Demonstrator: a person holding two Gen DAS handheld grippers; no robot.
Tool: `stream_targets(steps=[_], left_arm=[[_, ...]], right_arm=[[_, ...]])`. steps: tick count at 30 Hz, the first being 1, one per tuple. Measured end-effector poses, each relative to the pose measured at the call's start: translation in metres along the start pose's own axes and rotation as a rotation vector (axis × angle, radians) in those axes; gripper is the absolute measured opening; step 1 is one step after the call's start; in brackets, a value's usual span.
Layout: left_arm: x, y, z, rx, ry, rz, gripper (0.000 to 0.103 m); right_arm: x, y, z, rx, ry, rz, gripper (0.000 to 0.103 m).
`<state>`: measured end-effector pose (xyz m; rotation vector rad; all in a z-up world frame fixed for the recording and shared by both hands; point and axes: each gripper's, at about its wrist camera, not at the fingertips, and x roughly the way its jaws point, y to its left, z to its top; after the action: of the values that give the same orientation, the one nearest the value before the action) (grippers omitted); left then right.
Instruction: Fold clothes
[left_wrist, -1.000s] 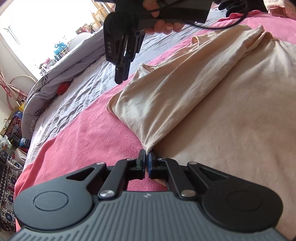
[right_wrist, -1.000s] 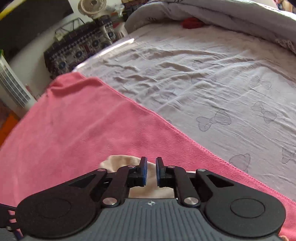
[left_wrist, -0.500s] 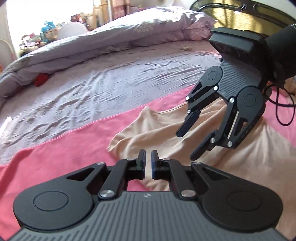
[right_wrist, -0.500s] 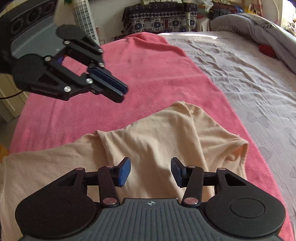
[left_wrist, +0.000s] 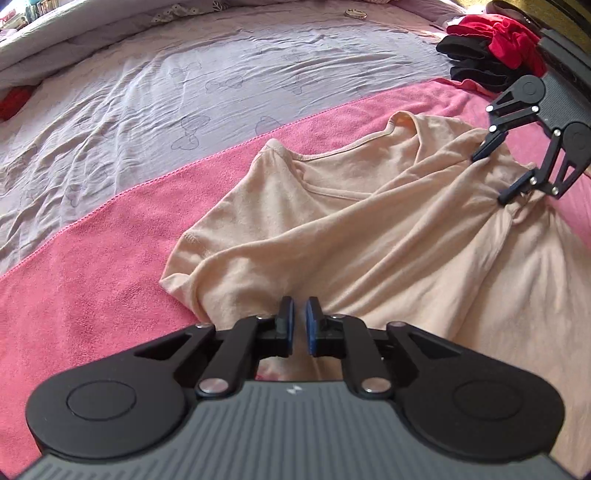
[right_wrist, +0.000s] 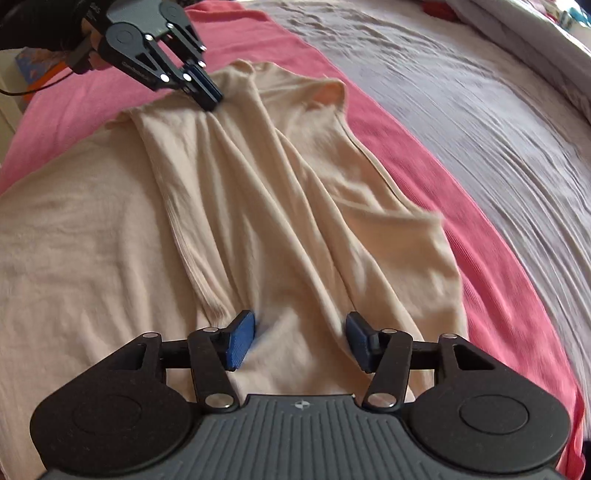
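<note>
A beige garment lies rumpled on a pink towel; it also fills the right wrist view. My left gripper is nearly shut just above the cloth, with a narrow empty gap between the pads. In the right wrist view it shows at the garment's far end. My right gripper is open wide and pressed down onto the cloth, which bunches between its pads. In the left wrist view it shows at the right, its tips on gathered fabric.
The pink towel covers part of a bed with a grey-lilac sheet. Red and black clothes lie piled at the far right. A rolled grey duvet lies along the bed's far side.
Both grippers have come down over the garment. The right gripper has opened wider and now presses on the cloth. The left gripper stays nearly shut and empty.
</note>
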<state>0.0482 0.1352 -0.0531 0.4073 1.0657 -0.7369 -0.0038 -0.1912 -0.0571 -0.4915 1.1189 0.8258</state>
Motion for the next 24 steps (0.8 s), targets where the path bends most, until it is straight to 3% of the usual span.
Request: stream_targets(steps=[4, 7, 10, 12, 15, 17, 21, 24], left_arm=[[-0.008, 0.002, 0.005, 0.049, 0.04, 0.08, 0.014], [-0.016, -0.001, 0.011, 0.066, 0.045, 0.13, 0.014], [-0.025, -0.009, 0.022, 0.064, -0.011, 0.096, 0.016], [-0.022, -0.016, 0.031, 0.074, -0.028, 0.051, 0.026], [0.007, -0.019, 0.031, 0.109, 0.05, 0.124, 0.029], [0.014, -0.013, 0.023, 0.075, 0.051, 0.144, 0.031], [-0.01, -0.008, 0.01, -0.053, 0.017, 0.168, 0.029], [-0.044, -0.021, -0.01, -0.097, -0.016, 0.132, 0.03]], right_arm=[[-0.019, -0.006, -0.023, 0.077, 0.075, -0.061, 0.06], [-0.04, -0.006, -0.032, 0.153, 0.033, -0.095, 0.062], [-0.048, -0.003, -0.03, 0.195, -0.031, -0.081, 0.064], [-0.05, -0.001, -0.026, 0.217, -0.073, -0.064, 0.065], [-0.034, 0.002, -0.029, 0.216, -0.064, -0.053, 0.067], [-0.016, 0.0, -0.039, 0.251, 0.008, -0.091, 0.068], [-0.047, 0.006, -0.062, 0.423, -0.061, -0.114, 0.069], [-0.08, 0.03, -0.083, 0.505, -0.104, -0.085, 0.071]])
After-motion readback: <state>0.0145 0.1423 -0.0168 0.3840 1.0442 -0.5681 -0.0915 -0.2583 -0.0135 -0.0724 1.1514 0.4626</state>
